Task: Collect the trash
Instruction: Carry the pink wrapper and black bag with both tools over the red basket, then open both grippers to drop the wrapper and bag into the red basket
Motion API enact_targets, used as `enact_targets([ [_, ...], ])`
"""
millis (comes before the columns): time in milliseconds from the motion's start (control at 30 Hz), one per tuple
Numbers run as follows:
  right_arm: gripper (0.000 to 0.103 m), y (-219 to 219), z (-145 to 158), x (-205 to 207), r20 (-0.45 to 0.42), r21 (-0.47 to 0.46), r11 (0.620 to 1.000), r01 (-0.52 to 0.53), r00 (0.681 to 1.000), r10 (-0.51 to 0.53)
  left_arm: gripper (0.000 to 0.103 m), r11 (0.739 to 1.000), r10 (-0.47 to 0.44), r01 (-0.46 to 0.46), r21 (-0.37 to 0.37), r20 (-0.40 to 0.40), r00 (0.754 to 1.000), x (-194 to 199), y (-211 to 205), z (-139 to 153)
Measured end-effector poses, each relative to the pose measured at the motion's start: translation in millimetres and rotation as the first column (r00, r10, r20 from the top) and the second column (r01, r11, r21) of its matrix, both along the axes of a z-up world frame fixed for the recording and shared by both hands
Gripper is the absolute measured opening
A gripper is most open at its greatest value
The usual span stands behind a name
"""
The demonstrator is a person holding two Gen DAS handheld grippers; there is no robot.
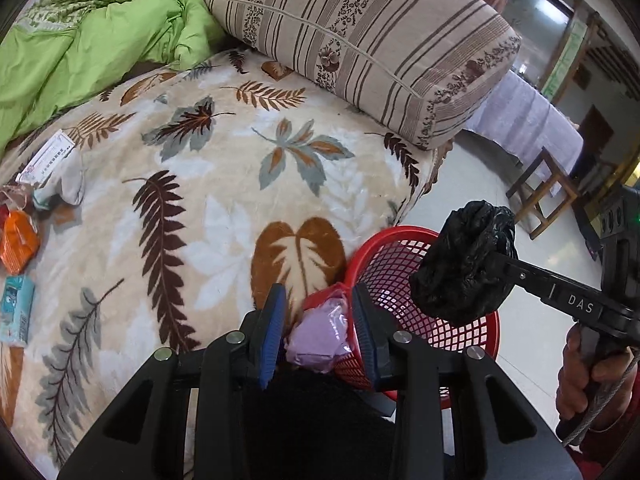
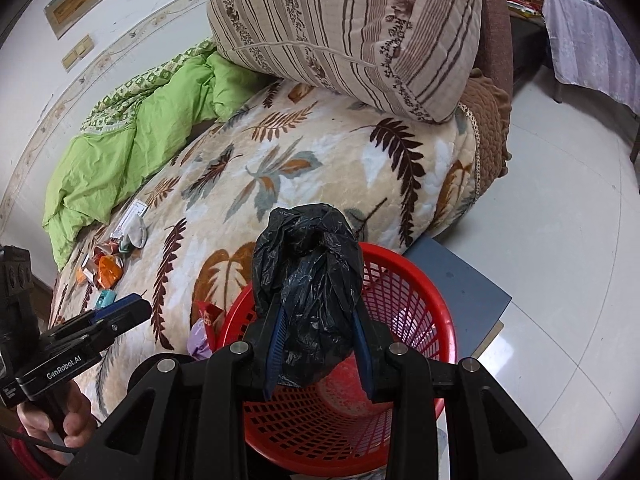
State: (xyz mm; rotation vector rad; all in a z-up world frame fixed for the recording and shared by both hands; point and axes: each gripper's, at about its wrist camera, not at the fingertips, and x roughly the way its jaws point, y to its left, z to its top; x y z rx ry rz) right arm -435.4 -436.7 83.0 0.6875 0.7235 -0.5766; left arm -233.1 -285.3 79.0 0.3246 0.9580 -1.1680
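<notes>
1. The right gripper [image 2: 316, 344] is clamped on a crumpled black plastic bag [image 2: 308, 280], which hangs directly over the mouth of the red mesh wastebasket [image 2: 424, 320]; the basket stands on the floor, hard against the edge of the bed.
2. The left gripper [image 1: 320, 328] pinches the basket's near rim together with a lilac plastic wad [image 1: 320, 340] and a scrap of red wrapper, steadying the basket.
3. The black bag looks light, soft and limp. It probably squashes rather than resists, and its film is likely slick, so the bunched, knotted middle gives the surest hold; a loose flap would likely slide out.
4. More trash lies well apart on the leaf-print blanket [image 1: 224, 184]: an orange wrapper [image 1: 18, 240], a teal tissue packet [image 1: 16, 312] and a white paper packet [image 1: 48, 156].
5. These seem flat and flimsy. Pinching an edge or raised crease should work better than pressing into the plush pile.
</notes>
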Motion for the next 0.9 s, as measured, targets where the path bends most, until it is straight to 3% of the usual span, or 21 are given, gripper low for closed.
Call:
enact_targets([
  [67,0.033,0.9,-0.7,2.8,-0.01,-0.001,1.0,-0.011,1.0,0.011,0.036,1.0,-0.007,0.007,0.007,-0.013,1.0,3.0,-1.9,-1.2],
  [133,0.033,2.1,-1.1,3.9,-0.013,-0.001,1.0,-0.02,1.0,0.02,0.055,0.999,-0.037,0.039,0.021,-0.057,0.998,5.5,-2.8,-6.2],
  [400,0.033,3.8,-13.1,6.7,-0.024,0.033,0.999,-0.022,0.999,0.022,0.056,0.972,-0.152,0.155,0.177,-0.031,0.988,-2.4,-21.8,-42.9],
  [567,0.033,2.1,-17.1,3.9,-0.027,0.044,0.999,-0.015,1.0,0.016,0.056,0.938,-0.249,0.241,0.249,0.001,0.969,-6.7,-40.2,-58.0],
  [667,0.033,1.1,-18.7,2.7,-0.025,0.049,0.999,-0.008,1.0,0.009,0.051,0.926,-0.283,0.275,0.26,-0.006,0.959,-5.3,-44.7,-61.6],
  [733,0.033,1.2,-19.5,2.4,-0.023,0.052,0.999,-0.009,1.0,0.01,0.034,0.92,-0.297,0.287,0.266,-0.002,0.955,-4.6,-47.4,-61.6],
  [900,0.033,1.1,-20.8,3.0,-0.021,0.061,0.998,-0.009,1.0,0.01,0.031,0.926,-0.286,0.267,0.267,0.034,0.958,-5.7,-43.8,-66.4],
])
